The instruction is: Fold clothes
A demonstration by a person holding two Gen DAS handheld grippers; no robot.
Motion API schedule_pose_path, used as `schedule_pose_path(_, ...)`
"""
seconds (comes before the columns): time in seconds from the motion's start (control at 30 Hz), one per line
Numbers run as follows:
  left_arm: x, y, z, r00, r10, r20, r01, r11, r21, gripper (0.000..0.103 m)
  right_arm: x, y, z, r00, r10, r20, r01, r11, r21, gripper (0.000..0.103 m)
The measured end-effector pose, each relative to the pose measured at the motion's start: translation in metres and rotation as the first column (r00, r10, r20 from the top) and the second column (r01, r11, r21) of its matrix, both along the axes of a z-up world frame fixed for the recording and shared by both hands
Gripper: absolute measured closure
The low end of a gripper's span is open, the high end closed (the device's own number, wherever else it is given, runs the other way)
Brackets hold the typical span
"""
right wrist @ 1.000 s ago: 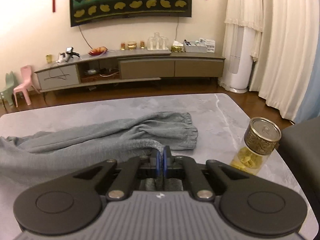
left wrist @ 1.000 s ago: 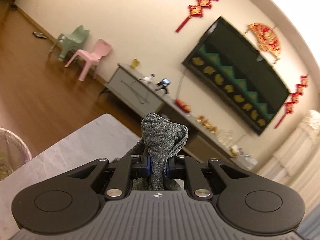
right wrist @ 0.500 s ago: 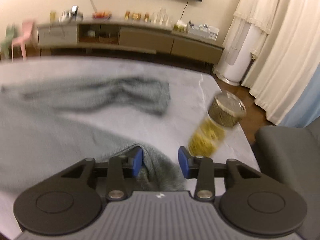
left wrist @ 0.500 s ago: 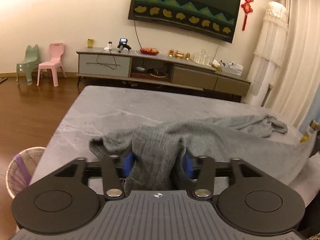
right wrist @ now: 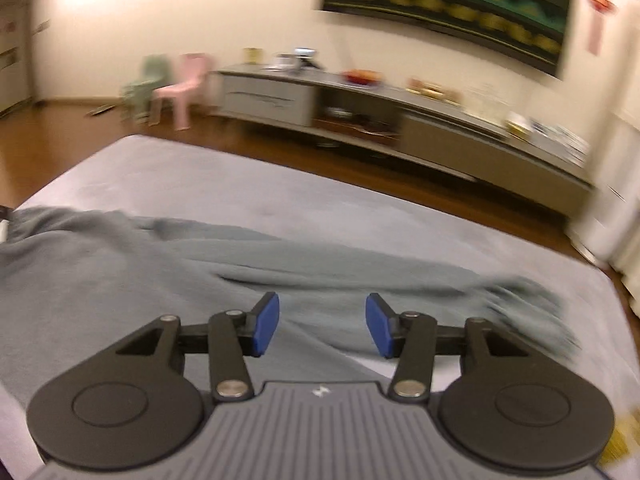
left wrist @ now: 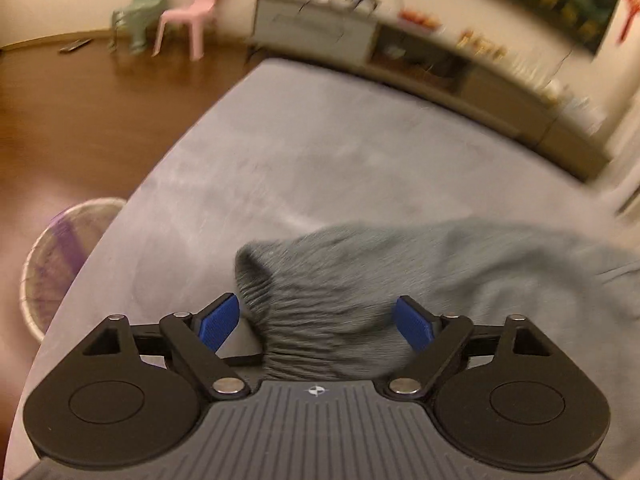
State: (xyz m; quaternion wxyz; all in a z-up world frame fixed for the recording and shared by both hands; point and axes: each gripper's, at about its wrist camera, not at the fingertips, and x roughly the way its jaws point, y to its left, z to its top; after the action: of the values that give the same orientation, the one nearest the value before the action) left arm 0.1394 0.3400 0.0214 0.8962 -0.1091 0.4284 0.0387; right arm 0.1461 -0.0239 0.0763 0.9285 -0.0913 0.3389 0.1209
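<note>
The grey trousers [left wrist: 420, 264] are lying on the grey marble table [left wrist: 320, 140], and everything here is placed against that table. In the left wrist view the ribbed waistband end is sitting near the table's left edge, with the rest of the cloth trailing off toward its right side. The left gripper [left wrist: 316, 324] is hanging over that end with its blue pads [left wrist: 219, 322] spread wide; the waistband is bunching up between them, gripped by neither. In the right wrist view the right gripper [right wrist: 322, 324] is hovering above a trouser leg [right wrist: 360, 272] that is stretching toward the table's right edge, its fingers also standing wide apart and holding nothing. Both views are blurred, so whether the pads are brushing the cloth is hard to tell. A woven wastebasket [left wrist: 60, 248] is standing on the floor beside the table's left edge.
</note>
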Motion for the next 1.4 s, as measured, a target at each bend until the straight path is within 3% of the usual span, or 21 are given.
schedule_pose_path(0.03,0.006,-0.001,-0.004,1.0,-0.005,-0.004,0.005,1.0,0.008,0.038,0.005,0.012,0.0,1.0,0.02,-0.003,-0.02,1.0,0.004,0.053)
schedule_pose_path(0.07,0.005,-0.004,-0.001,0.999,-0.043,0.022,0.043,0.999,-0.003,0.066,0.009,0.024,0.001,0.999,0.038,-0.005,-0.038,0.999,0.009,0.053)
schedule_pose_path(0.1,0.005,-0.008,0.002,0.996,-0.079,0.049,0.08,0.997,-0.012,0.073,0.014,0.035,0.001,0.998,0.055,-0.008,-0.055,0.998,0.013,0.053)
schedule_pose_path(0.17,-0.021,-0.026,0.022,0.965,-0.186,0.184,0.196,0.98,-0.041,0.098,0.022,0.056,0.003,0.997,0.082,-0.006,-0.082,0.996,0.02,0.055)
schedule_pose_path(0.2,-0.043,-0.051,0.037,0.92,-0.299,0.253,0.316,0.948,-0.026,0.098,0.02,0.068,0.007,0.997,0.082,0.0,-0.082,0.996,0.027,0.055)
schedule_pose_path(0.23,-0.066,-0.076,0.052,0.857,-0.406,0.318,0.429,0.903,-0.002,0.098,0.021,0.075,0.012,0.997,0.083,0.005,-0.083,0.996,0.041,0.055)
schedule_pose_path(0.3,-0.117,-0.146,0.055,0.701,-0.648,0.297,0.634,0.757,0.155,0.097,0.027,0.088,0.019,0.995,0.104,0.008,-0.105,0.993,0.057,0.055)
schedule_pose_path(0.4,-0.143,-0.198,0.015,0.655,-0.731,0.191,0.712,0.682,0.167,0.097,0.03,0.113,0.024,0.986,0.166,-0.002,-0.165,0.985,0.051,0.051)
schedule_pose_path(0.47,-0.148,-0.21,-0.004,0.678,-0.723,0.131,0.681,0.685,0.259,0.097,0.02,0.144,0.02,0.965,0.263,-0.025,-0.263,0.965,0.007,0.045)
schedule_pose_path(0.57,-0.154,-0.21,-0.003,0.661,-0.736,0.145,0.693,0.673,0.259,0.097,0.0,0.195,0.009,0.905,0.42,-0.062,-0.423,0.904,-0.053,0.035)
schedule_pose_path(0.67,-0.153,-0.213,-0.01,0.652,-0.747,0.131,0.701,0.66,0.269,0.097,-0.013,0.247,-0.007,0.834,0.541,-0.109,-0.551,0.828,-0.102,0.033)
schedule_pose_path(0.8,-0.157,-0.215,-0.013,0.65,-0.749,0.13,0.699,0.656,0.285,0.097,-0.007,0.297,-0.04,0.776,0.586,-0.235,-0.625,0.766,-0.152,0.034)
schedule_pose_path(0.9,-0.16,-0.216,-0.012,0.647,-0.75,0.137,0.699,0.656,0.286,0.097,-0.003,0.319,-0.064,0.742,0.587,-0.325,-0.657,0.733,-0.176,0.054)
schedule_pose_path(0.97,-0.161,-0.219,-0.011,0.64,-0.756,0.14,0.702,0.649,0.294,0.097,-0.003,0.32,-0.072,0.763,0.556,-0.33,-0.635,0.74,-0.223,0.087)
schedule_pose_path(1.0,-0.162,-0.219,-0.009,0.641,-0.753,0.147,0.698,0.652,0.296,0.097,-0.006,0.317,-0.07,0.776,0.547,-0.314,-0.622,0.745,-0.241,0.095)
schedule_pose_path(1.07,-0.162,-0.221,-0.006,0.644,-0.748,0.16,0.691,0.659,0.298,0.097,-0.009,0.309,-0.057,0.803,0.535,-0.263,-0.593,0.76,-0.266,0.097)
schedule_pose_path(1.17,-0.16,-0.216,0.007,0.672,-0.706,0.223,0.645,0.706,0.293,0.097,-0.009,0.298,-0.016,0.844,0.52,-0.13,-0.533,0.79,-0.302,0.097)
schedule_pose_path(1.23,-0.151,-0.204,0.016,0.721,-0.635,0.277,0.571,0.771,0.282,0.097,-0.003,0.296,0.014,0.86,0.509,-0.038,-0.493,0.809,-0.321,0.097)
schedule_pose_path(1.33,-0.126,-0.171,0.033,0.819,-0.437,0.372,0.368,0.897,0.244,0.097,0.029,0.309,0.062,0.873,0.482,0.075,-0.435,0.839,-0.328,0.097)
schedule_pose_path(1.4,-0.101,-0.146,0.041,0.866,-0.293,0.405,0.22,0.951,0.218,0.097,0.061,0.325,0.085,0.882,0.456,0.121,-0.409,0.866,-0.286,0.097)
